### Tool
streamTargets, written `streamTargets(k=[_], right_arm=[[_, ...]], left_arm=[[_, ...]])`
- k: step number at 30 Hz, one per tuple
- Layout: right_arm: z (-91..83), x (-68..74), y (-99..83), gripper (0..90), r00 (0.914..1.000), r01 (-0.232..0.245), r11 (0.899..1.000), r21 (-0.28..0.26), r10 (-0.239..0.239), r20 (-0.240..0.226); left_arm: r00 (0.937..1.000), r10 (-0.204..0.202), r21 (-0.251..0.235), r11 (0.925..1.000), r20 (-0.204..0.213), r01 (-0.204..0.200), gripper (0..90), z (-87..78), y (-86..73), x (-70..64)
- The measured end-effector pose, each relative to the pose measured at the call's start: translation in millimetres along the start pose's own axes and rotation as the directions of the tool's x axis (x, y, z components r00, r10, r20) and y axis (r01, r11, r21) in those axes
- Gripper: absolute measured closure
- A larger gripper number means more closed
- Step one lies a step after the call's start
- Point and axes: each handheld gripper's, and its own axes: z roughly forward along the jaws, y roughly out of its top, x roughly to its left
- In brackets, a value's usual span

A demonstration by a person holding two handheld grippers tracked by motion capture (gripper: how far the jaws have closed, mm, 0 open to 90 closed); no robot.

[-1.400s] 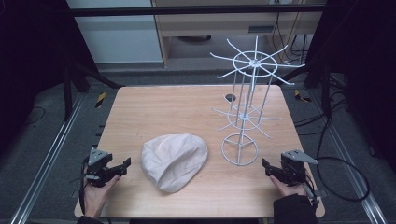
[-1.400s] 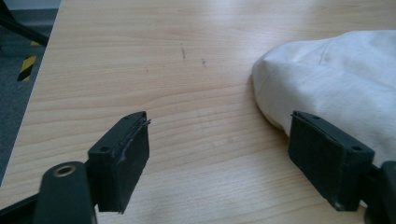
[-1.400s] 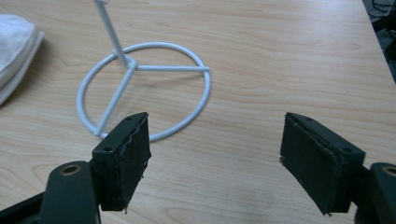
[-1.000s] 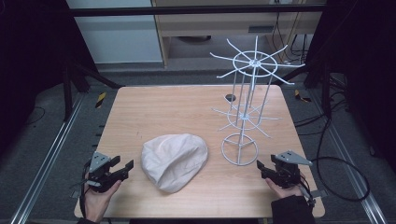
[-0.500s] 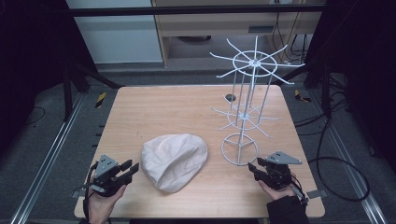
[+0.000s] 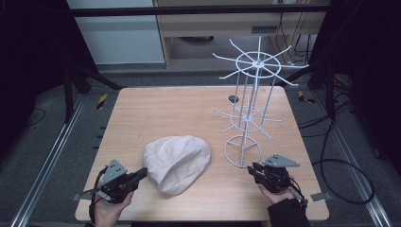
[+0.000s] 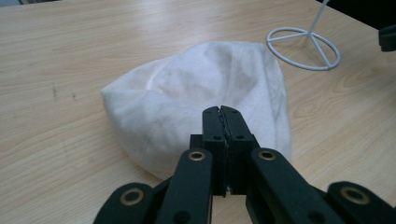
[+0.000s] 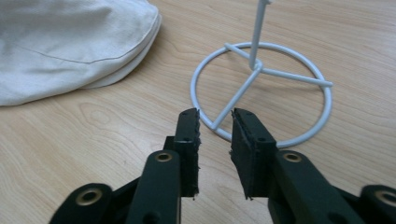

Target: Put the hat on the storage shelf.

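Likely aim: getting the white cloth cap (image 6: pixel 177 163) onto the white wire rack (image 6: pixel 249 101). Cap lying flat on the wooden desk (image 6: pixel 165 113), near the front edge, left of the rack's ring base (image 6: pixel 242 151) and apart from it.

Risks from here:
- Light wire rack, easy to tip or slide if nudged at the base by the right tongs (image 6: pixel 254 171), now pointed at that ring from just in front.
- Soft cap, apt to slump or fold if pinched at one thin edge only; a shallow bite on the fabric could slip out on the lift.
- Thin rack arms (image 6: pixel 227 59), easy to snag cloth on and drag the stand along.

Left tongs (image 7: pixel 220 112): jaws pressed fully together, nothing between them, tips just short of the cap's near edge, perhaps brushing it — hard to say. Would need opening before any grasp.

Right tongs (image 8: pixel 215 119): jaws parted a little, empty, held just before the ring base (image 8: pixel 261 88), not touching it.
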Motion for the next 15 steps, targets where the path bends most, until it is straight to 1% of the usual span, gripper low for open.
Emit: streamTargets(k=[1,2,3,4,5,8,9,11,12,14,15], right_arm=[[0.1,1.2,0.3,75.1,1.0000,-0.001,1.000,0.001,0.001,-0.004],[0.1,1.2,0.3,75.1,1.0000,-0.001,1.000,0.001,0.001,-0.004],[0.4,3.0,1.0,78.9,0.9999,0.006,1.000,0.000,-0.006,-0.012],[0.4,3.0,1.0,78.9,0.9999,0.006,1.000,0.000,-0.006,-0.012],[0.2,3.7,1.4,80.4,0.9999,0.009,1.000,-0.004,-0.009,-0.013],[-0.8,5.1,3.3,85.8,0.9998,0.004,1.000,-0.015,-0.004,-0.021],[-0.8,5.1,3.3,85.8,0.9998,0.004,1.000,-0.015,-0.004,-0.021],[-1.1,7.0,4.6,89.6,0.9995,-0.001,1.000,-0.019,0.000,-0.031],[-1.1,7.0,4.6,89.6,0.9995,-0.001,1.000,-0.019,0.000,-0.031],[-0.7,7.8,6.1,90.0,0.9991,0.001,1.000,-0.025,-0.002,-0.041],[0.2,8.3,6.6,90.0,0.9991,0.002,1.000,-0.025,-0.003,-0.043]], left_arm=[[1.0000,0.002,0.002,1.0000,0.010,-0.002,89.4,1.0,0.1,-2.8],[1.0000,0.002,0.002,1.0000,0.010,-0.002,89.4,1.0,0.1,-2.8],[0.9995,0.013,0.009,0.9999,0.030,-0.013,89.4,3.6,0.4,-9.1],[0.9995,0.013,0.009,0.9999,0.030,-0.013,89.5,3.6,0.4,-9.1],[0.9991,0.015,0.011,0.9998,0.039,-0.016,89.5,5.0,0.5,-12.3],[0.9968,0.039,0.024,0.9989,0.070,-0.041,89.4,8.6,1.0,-23.9],[0.9968,0.039,0.024,0.9989,0.070,-0.041,89.4,8.6,1.0,-23.9],[0.9952,0.055,0.033,0.9978,0.082,-0.058,89.4,12.1,1.0,-31.0],[0.9952,0.055,0.033,0.9978,0.082,-0.058,89.4,12.1,1.0,-31.0],[0.9933,0.068,0.051,0.9960,0.094,-0.073,89.5,17.2,-0.4,-35.4],[0.9931,0.067,0.056,0.9958,0.097,-0.072,89.4,18.4,-0.7,-36.8]])
